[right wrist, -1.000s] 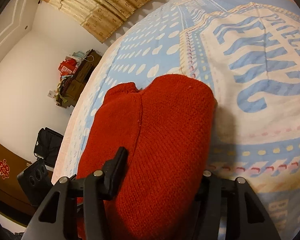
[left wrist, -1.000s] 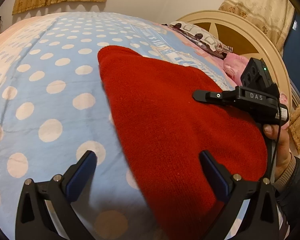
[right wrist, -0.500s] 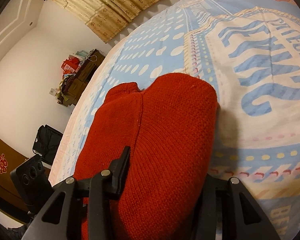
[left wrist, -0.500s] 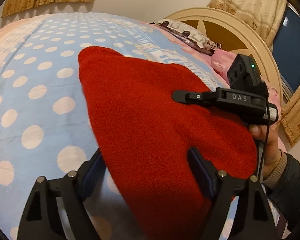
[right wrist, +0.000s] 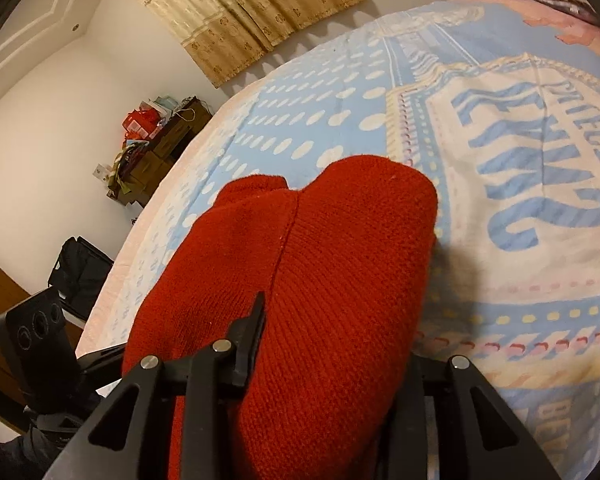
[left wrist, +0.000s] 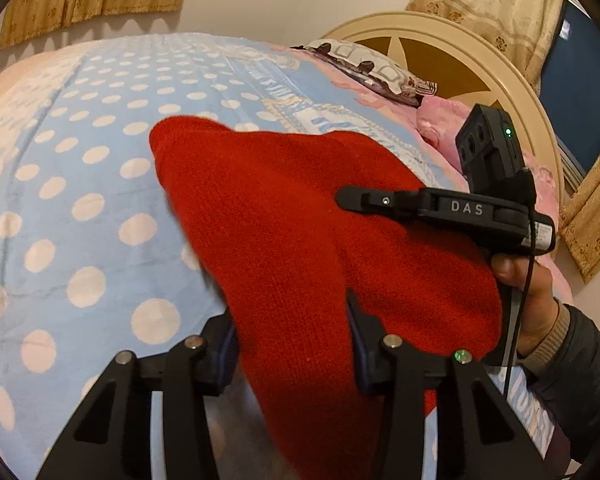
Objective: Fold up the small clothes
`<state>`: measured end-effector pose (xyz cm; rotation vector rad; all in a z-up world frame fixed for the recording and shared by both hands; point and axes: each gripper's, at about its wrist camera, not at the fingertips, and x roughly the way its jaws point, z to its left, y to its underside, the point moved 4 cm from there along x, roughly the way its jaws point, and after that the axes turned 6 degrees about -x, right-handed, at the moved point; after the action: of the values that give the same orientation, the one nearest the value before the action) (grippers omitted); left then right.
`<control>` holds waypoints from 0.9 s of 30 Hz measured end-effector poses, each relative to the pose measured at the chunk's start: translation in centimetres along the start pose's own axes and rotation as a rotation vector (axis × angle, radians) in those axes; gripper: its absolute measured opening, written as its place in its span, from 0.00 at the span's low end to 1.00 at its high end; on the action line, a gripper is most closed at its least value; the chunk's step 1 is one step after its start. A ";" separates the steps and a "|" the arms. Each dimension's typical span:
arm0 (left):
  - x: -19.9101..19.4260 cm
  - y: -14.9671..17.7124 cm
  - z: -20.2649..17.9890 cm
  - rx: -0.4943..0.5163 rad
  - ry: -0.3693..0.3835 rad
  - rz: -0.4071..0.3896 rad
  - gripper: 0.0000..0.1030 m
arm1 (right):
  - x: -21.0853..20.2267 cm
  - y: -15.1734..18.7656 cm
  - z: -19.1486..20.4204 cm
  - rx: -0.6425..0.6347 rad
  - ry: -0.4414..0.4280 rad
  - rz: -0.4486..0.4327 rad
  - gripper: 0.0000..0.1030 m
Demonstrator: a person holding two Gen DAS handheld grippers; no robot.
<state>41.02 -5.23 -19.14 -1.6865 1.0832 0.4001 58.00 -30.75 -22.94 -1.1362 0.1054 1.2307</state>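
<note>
A red knitted sweater (left wrist: 284,240) lies on the blue polka-dot bedspread (left wrist: 80,184). My left gripper (left wrist: 292,344) is closed on the sweater's near edge, and the cloth bunches and lifts between its fingers. In the right wrist view my right gripper (right wrist: 332,344) is closed on the other near part of the sweater (right wrist: 324,264), which rises between its fingers. The right gripper's body (left wrist: 444,208) shows at the right in the left wrist view, above the sweater. The sweater's far end still rests on the bed.
A cream round headboard (left wrist: 440,48) and pillows (left wrist: 364,64) stand at the bed's far right. Curtains (right wrist: 240,12) hang on the wall. A cluttered dresser (right wrist: 156,144) and a black bag (right wrist: 80,268) stand beyond the bed's far side.
Both grippers have narrowed from wide open to closed on the sweater's near edge. The left gripper slid right onto the sweater, and the cloth now lifts between its fingers.
</note>
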 end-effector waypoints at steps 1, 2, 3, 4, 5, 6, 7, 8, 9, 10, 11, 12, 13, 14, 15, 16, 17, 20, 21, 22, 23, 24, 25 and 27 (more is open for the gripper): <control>-0.5 0.1 -0.1 0.005 -0.001 -0.004 0.45 | -0.2 0.0 0.4 -0.001 -0.008 -0.004 0.33; -1.1 0.1 -0.2 0.015 -0.009 -0.011 0.45 | -0.3 -0.1 0.7 -0.002 -0.014 -0.008 0.33; -1.5 0.2 -0.2 0.020 -0.016 -0.014 0.45 | -0.4 -0.1 0.9 -0.003 -0.019 -0.009 0.33; -2.3 0.4 -0.2 0.029 -0.026 -0.022 0.45 | -0.5 -0.1 1.2 -0.003 -0.025 -0.010 0.33; -2.8 0.5 -0.2 0.033 -0.033 -0.026 0.45 | -0.4 0.0 1.8 -0.005 -0.034 -0.008 0.33; -3.3 0.6 -0.1 0.036 -0.043 -0.030 0.45 | -0.4 0.1 2.2 -0.007 -0.038 -0.006 0.33; -3.9 0.8 0.1 0.038 -0.053 -0.033 0.45 | -0.3 0.2 2.8 -0.011 -0.044 -0.004 0.33; -4.5 1.0 0.3 0.035 -0.061 -0.036 0.45 | -0.1 0.3 3.5 -0.015 -0.053 -0.002 0.33; -5.0 1.2 0.6 0.032 -0.068 -0.039 0.45 | 0.0 0.4 4.1 -0.018 -0.061 -0.002 0.33; -5.6 1.3 0.9 0.028 -0.077 -0.043 0.45 | 0.2 0.5 4.8 -0.020 -0.070 -0.001 0.33; -6.3 1.6 1.3 0.022 -0.089 -0.050 0.45 | 0.4 0.5 5.6 -0.024 -0.083 -0.002 0.33; -6.7 1.7 1.6 0.017 -0.093 -0.055 0.45 | 0.6 0.6 6.1 -0.025 -0.091 -0.002 0.33; -7.4 2.0 2.0 0.008 -0.099 -0.063 0.45 | 0.7 0.7 6.8 -0.026 -0.103 -0.002 0.33; -8.0 2.1 2.3 0.003 -0.108 -0.070 0.45 | 0.9 0.7 7.5 -0.031 -0.112 -0.001 0.33; -8.4 2.3 2.6 0.002 -0.118 -0.074 0.45 | 1.1 0.7 8.3 -0.038 -0.121 0.000 0.33; -9.0 2.5 2.8 -0.001 -0.131 -0.081 0.45 | 1.2 0.8 9.0 -0.043 -0.132 0.001 0.33; -9.6 2.7 3.1 -0.003 -0.141 -0.089 0.45 | 1.4 0.8 9.9 -0.048 -0.146 0.001 0.33; -11.3 3.5 3.8 0.000 -0.183 -0.113 0.45 | 1.9 1.1 12.2 -0.066 -0.179 0.001 0.33; -11.9 3.8 4.0 -0.002 -0.193 -0.121 0.45 | 2.1 1.2 13.1 -0.071 -0.193 0.002 0.33; -12.4 4.0 4.2 -0.006 -0.202 -0.129 0.45 | 2.2 1.4 13.7 -0.075 -0.201 0.004 0.33; -13.1 4.4 4.6 -0.012 -0.213 -0.140 0.45 | 2.5 1.5 14.7 -0.083 -0.215 0.007 0.33; -13.6 4.7 4.8 -0.017 -0.220 -0.147 0.45 | 2.6 1.7 15.2 -0.089 -0.223 0.009 0.33; -14.1 5.0 5.1 -0.023 -0.228 -0.154 0.45 | 2.9 1.9 16.2 -0.097 -0.234 0.014 0.33; -14.9 5.7 5.6 -0.035 -0.239 -0.166 0.45 | 3.3 2.2 17.7 -0.114 -0.247 0.021 0.33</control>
<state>29.74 6.40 -14.18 -1.6958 0.7600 0.5018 48.99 -15.88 -17.68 -1.0734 -0.1407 1.4004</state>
